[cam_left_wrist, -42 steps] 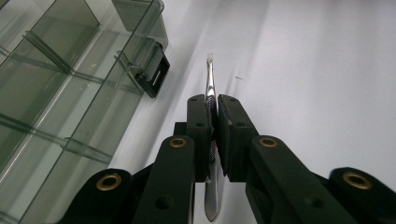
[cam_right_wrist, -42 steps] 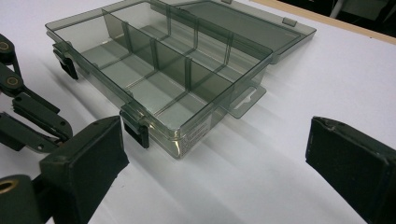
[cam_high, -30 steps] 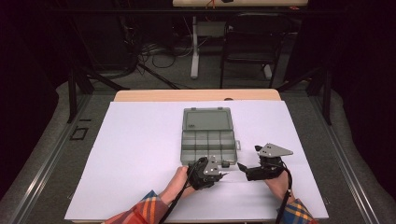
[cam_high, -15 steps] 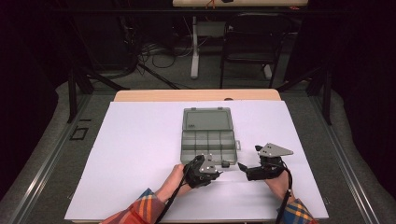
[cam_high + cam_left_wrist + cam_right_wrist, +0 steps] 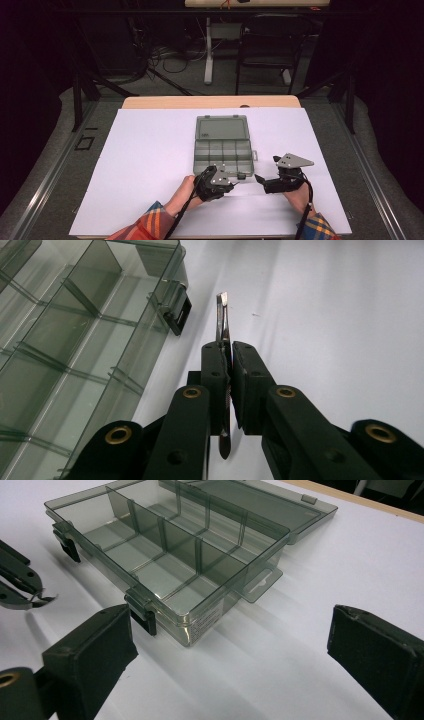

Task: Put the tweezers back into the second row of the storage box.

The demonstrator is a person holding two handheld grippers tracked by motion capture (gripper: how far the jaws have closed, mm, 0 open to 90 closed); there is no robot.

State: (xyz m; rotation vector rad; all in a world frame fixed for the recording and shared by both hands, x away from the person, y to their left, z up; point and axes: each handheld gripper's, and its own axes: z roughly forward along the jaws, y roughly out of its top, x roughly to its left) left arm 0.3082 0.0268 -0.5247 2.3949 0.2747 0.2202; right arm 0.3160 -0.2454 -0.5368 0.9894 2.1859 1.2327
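Note:
A clear grey compartment box (image 5: 222, 152) lies open on the white table, its lid (image 5: 222, 128) folded back and its compartments (image 5: 165, 545) empty. My left gripper (image 5: 231, 180) sits just in front of the box, shut on thin metal tweezers (image 5: 222, 320). The tweezers stick out past the pads beside a black latch (image 5: 177, 315). To the right of it, my right gripper (image 5: 267, 169) is open near the box's front right corner (image 5: 192, 630), with nothing between its pads (image 5: 90, 650). The left gripper's tip (image 5: 20, 585) appears at the edge of the right gripper view.
White paper (image 5: 150, 160) covers the table, with a wooden edge (image 5: 210, 102) at the far side. Beyond it stand a chair (image 5: 270, 45), a table leg and cables on the floor. Plaid sleeves (image 5: 150, 220) come in from the bottom.
The left gripper has shifted and turned a little in front of the box, still holding the tweezers. The right gripper has stayed put.

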